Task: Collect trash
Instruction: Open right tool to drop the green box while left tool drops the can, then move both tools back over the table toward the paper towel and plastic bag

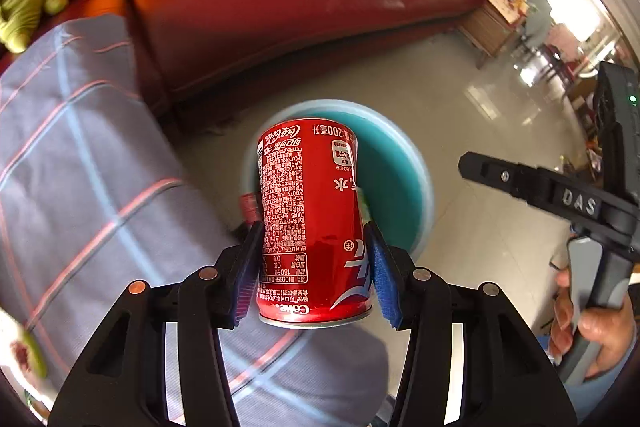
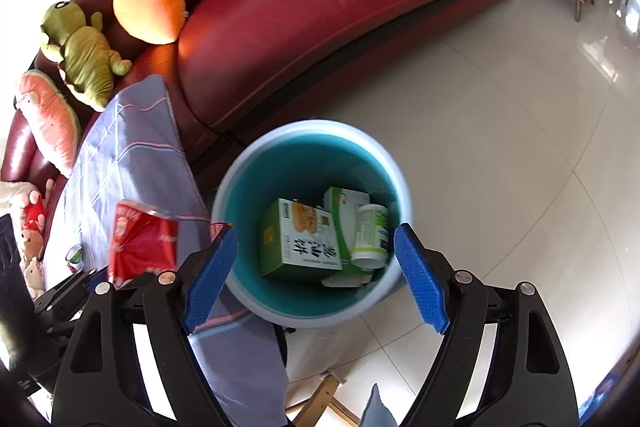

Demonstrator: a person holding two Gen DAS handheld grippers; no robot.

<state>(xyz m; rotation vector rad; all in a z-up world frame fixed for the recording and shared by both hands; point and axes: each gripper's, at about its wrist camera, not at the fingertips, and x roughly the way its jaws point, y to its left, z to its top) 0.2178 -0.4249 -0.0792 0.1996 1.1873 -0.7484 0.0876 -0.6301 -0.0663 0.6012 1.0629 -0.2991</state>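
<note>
Right wrist view shows boxes [image 2: 298,239] already in the bin [image 2: 240,163], my right claw [image 2: 316,277] spread empty, left claw [image 1: 314,269] pinching a red can [image 1: 310,211] not yet dropped.

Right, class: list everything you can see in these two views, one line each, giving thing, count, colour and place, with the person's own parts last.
Cola can: one, red, held upright over the bin.
Bin: one, teal inside with a pale rim, on the floor by the sofa.
Cartons: two, green and white, inside the bin.
Bottle: one, white with a green label, inside the bin.
Sofa: one, dark red, behind the bin.
Plush toys: several; orange carrot, green one, on the sofa's left end.
Checked cloth: one, grey-blue, left of the bin.
Red packet: one, on the cloth.
Floor: pale tiles.
Left claw: black, blue pads, shut on the can.
Right claw: open, empty, above the bin.
Hand: one, holding the right claw's handle.
</note>
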